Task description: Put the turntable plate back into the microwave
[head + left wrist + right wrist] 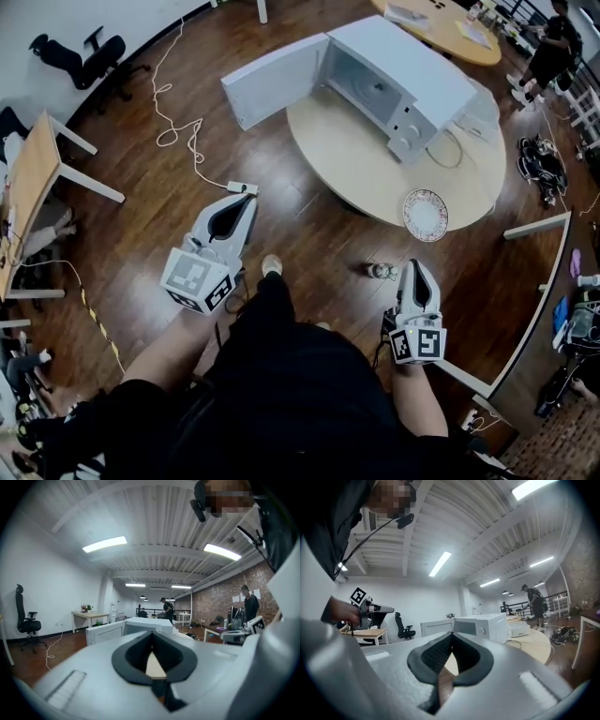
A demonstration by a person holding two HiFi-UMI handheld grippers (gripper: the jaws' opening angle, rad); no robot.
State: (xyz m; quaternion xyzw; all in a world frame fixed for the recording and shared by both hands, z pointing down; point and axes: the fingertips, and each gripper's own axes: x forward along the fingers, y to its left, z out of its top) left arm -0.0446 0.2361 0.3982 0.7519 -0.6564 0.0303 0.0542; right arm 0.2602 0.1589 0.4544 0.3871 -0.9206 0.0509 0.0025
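The white microwave (403, 80) stands on the round wooden table (366, 164) with its door (272, 80) swung wide open to the left. The patterned turntable plate (426, 215) lies at the table's near right edge. My left gripper (246, 199) is held over the floor well short of the table, jaws shut and empty. My right gripper (416, 267) hangs just below the plate, apart from it, also shut with nothing in it. The microwave (140, 625) shows ahead in the left gripper view, and the microwave (485, 625) shows again in the right gripper view.
A white cable (173, 131) and power strip (241, 187) trail over the wooden floor left of the table. A small object (380, 271) lies on the floor near my right gripper. Desks and an office chair (80, 56) line the left side. A person (553, 47) stands at far right.
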